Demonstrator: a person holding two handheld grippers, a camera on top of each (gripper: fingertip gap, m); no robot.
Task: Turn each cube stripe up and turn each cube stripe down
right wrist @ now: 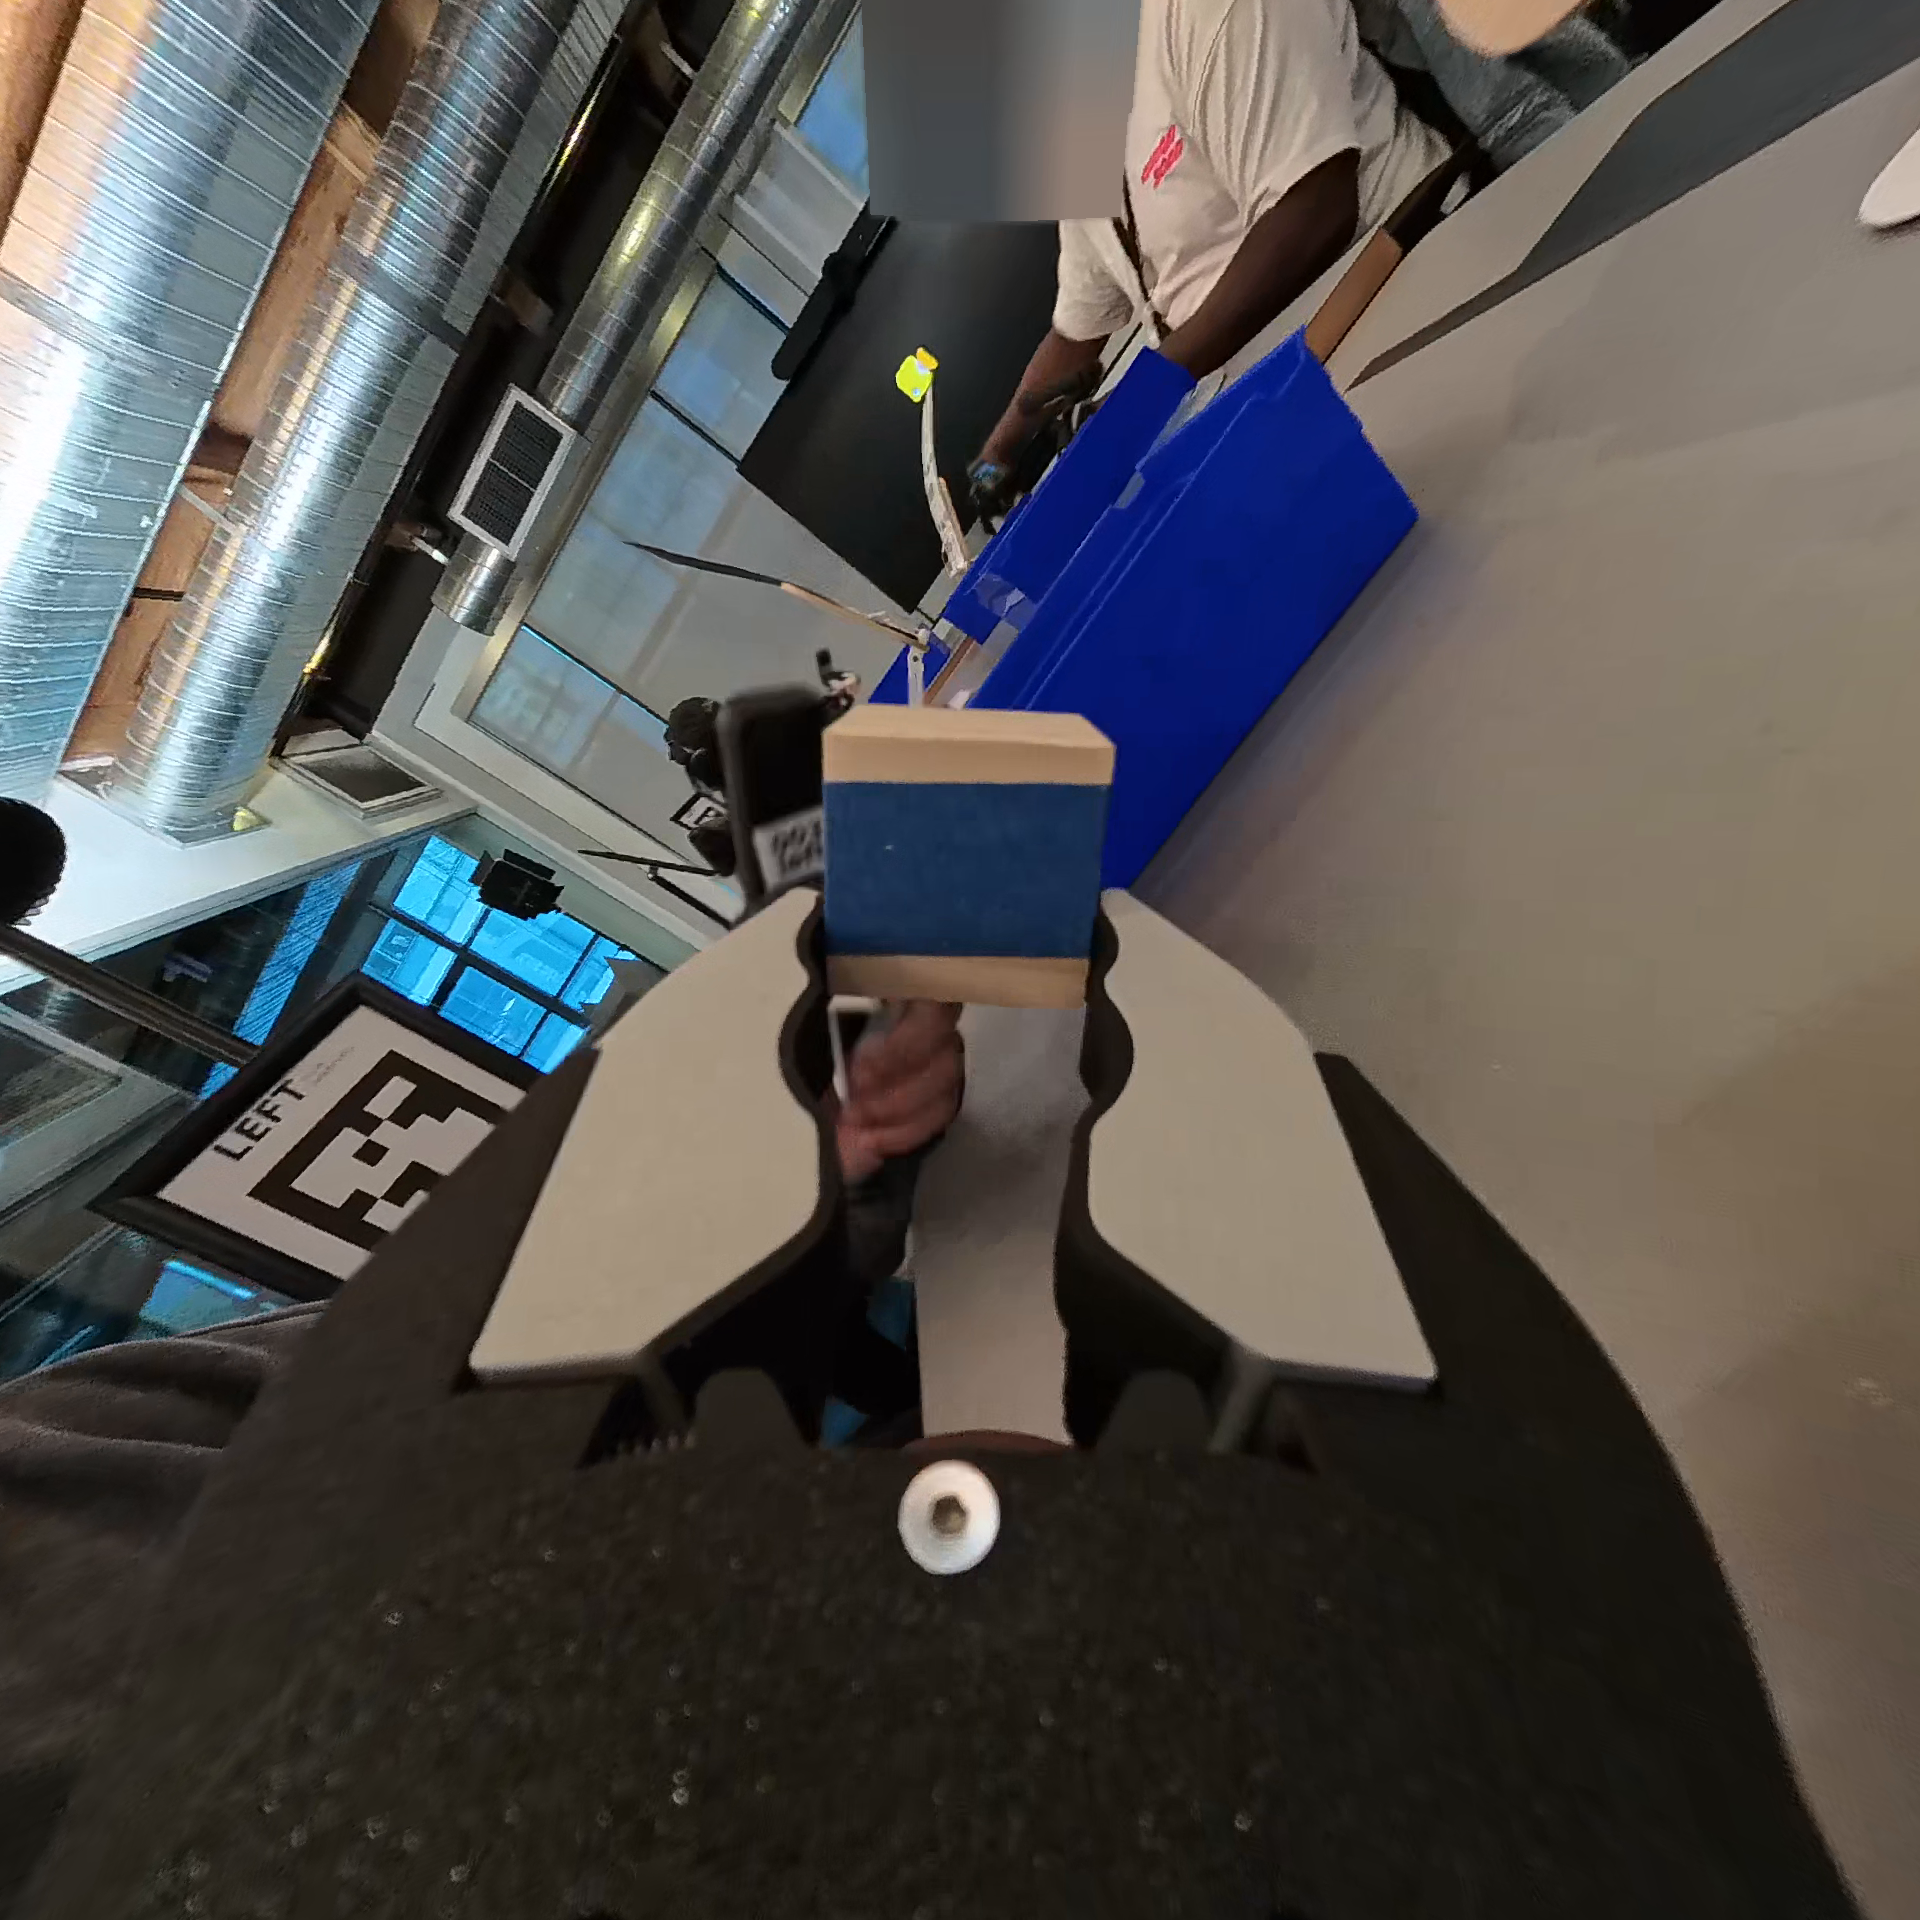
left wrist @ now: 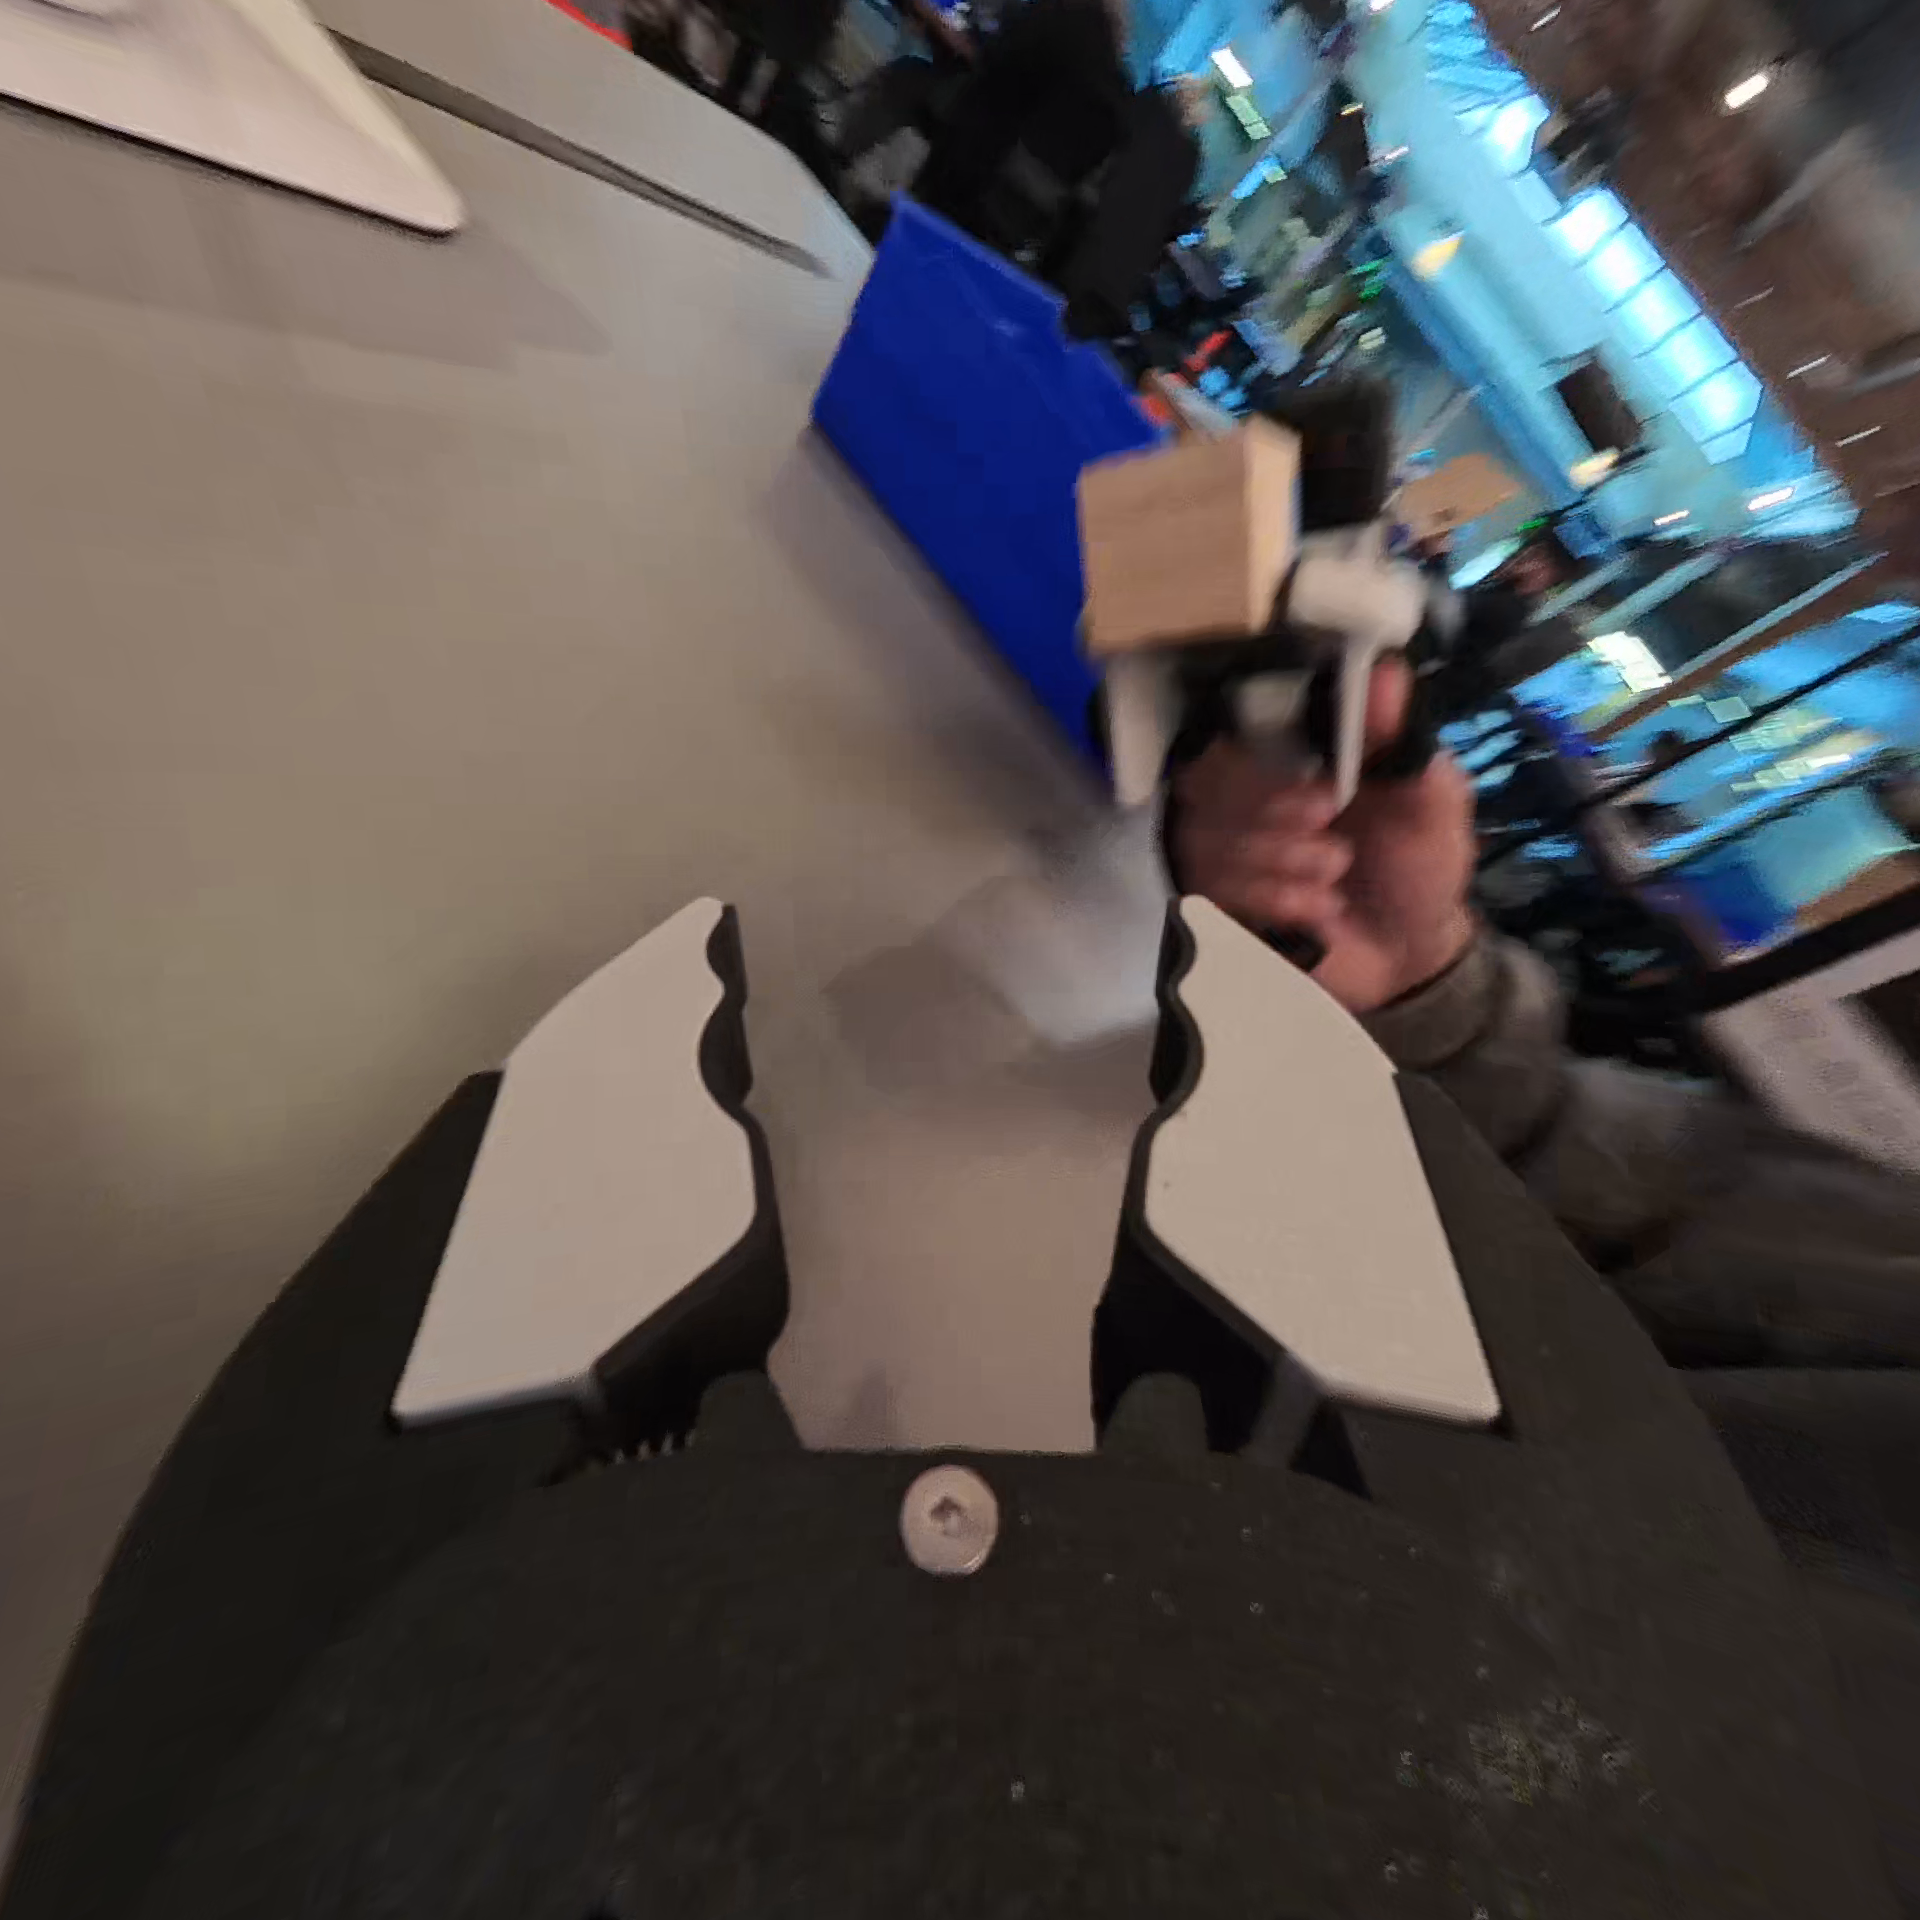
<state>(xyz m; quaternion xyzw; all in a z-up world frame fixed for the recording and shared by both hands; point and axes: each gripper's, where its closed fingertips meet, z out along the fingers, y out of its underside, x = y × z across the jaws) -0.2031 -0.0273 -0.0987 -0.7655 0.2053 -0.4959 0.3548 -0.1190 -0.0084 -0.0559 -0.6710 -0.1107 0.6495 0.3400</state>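
Observation:
My right gripper [right wrist: 961, 935] is shut on a wooden cube [right wrist: 966, 862] and holds it in the air above the grey table [right wrist: 1610, 831]. The cube's blue stripe faces the right wrist camera. In the left wrist view the same cube [left wrist: 1184, 551] shows its plain wooden sides, held by the right gripper [left wrist: 1236, 665] in a person's hand [left wrist: 1320, 862]. My left gripper [left wrist: 951, 977] is open and empty, low over the table [left wrist: 364, 623], with the cube ahead and to the right of it.
A blue bin [left wrist: 966, 416] stands on the table behind the cube; it also shows in the right wrist view [right wrist: 1226, 582]. A white board [left wrist: 239, 114] lies at the far left. A person in a white shirt [right wrist: 1236, 135] stands beyond the bin.

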